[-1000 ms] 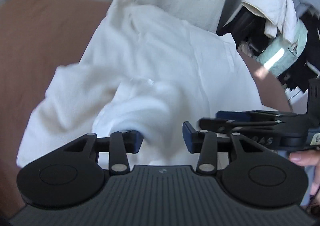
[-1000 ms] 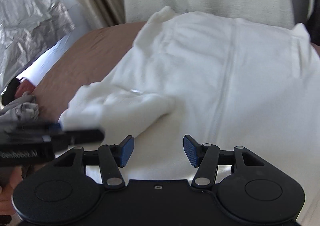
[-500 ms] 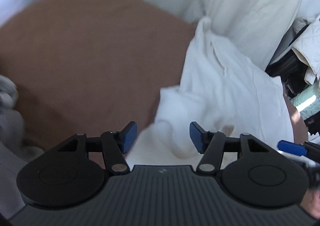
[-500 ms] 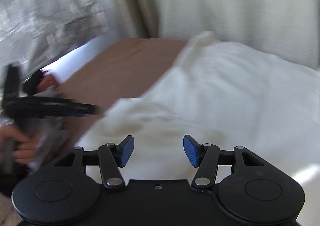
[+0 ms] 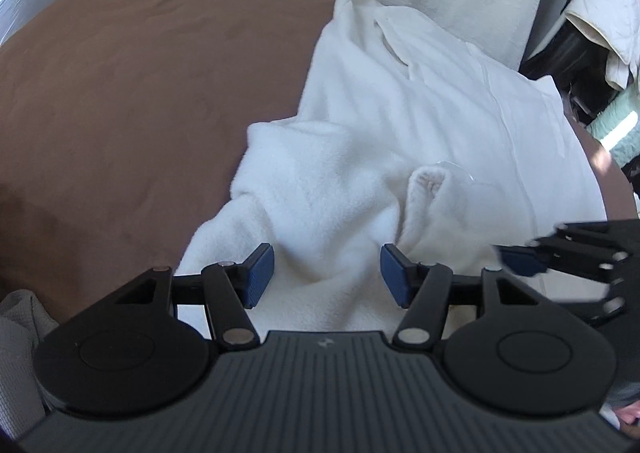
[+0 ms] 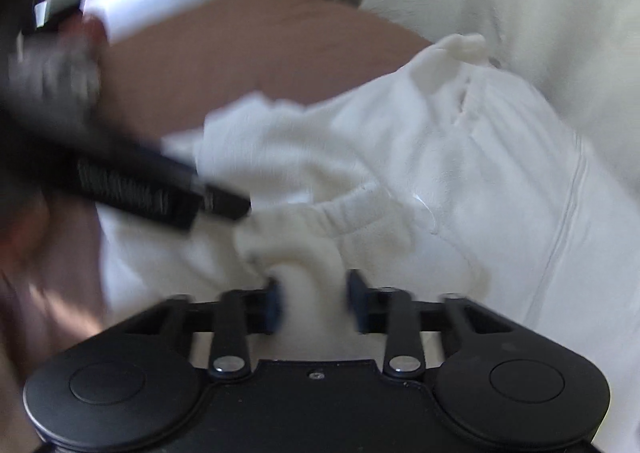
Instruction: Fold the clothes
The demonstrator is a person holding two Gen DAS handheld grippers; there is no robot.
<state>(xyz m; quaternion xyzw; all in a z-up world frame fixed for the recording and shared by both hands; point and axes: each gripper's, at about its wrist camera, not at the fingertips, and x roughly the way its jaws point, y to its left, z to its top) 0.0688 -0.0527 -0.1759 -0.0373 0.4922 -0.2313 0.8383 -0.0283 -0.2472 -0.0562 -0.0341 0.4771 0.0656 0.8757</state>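
On brown suede (image 5: 132, 93), rumpled white fleece (image 5: 360, 157)

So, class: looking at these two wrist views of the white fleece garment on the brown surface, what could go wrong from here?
1. The right tool appears to pinch only a small bunch of the white fleece garment; it might slip out when pulled.
2. The left tool hangs open with fabric between its fingers; closing there could grab a stray fold.
3. The right view is blurred, which suggests quick motion that may crumple the sleeve cuff.

Left gripper (image 5: 327, 273) hovers with jaws spread wide — right gripper (image 6: 314, 303), blurred, jaws seemingly narrower.
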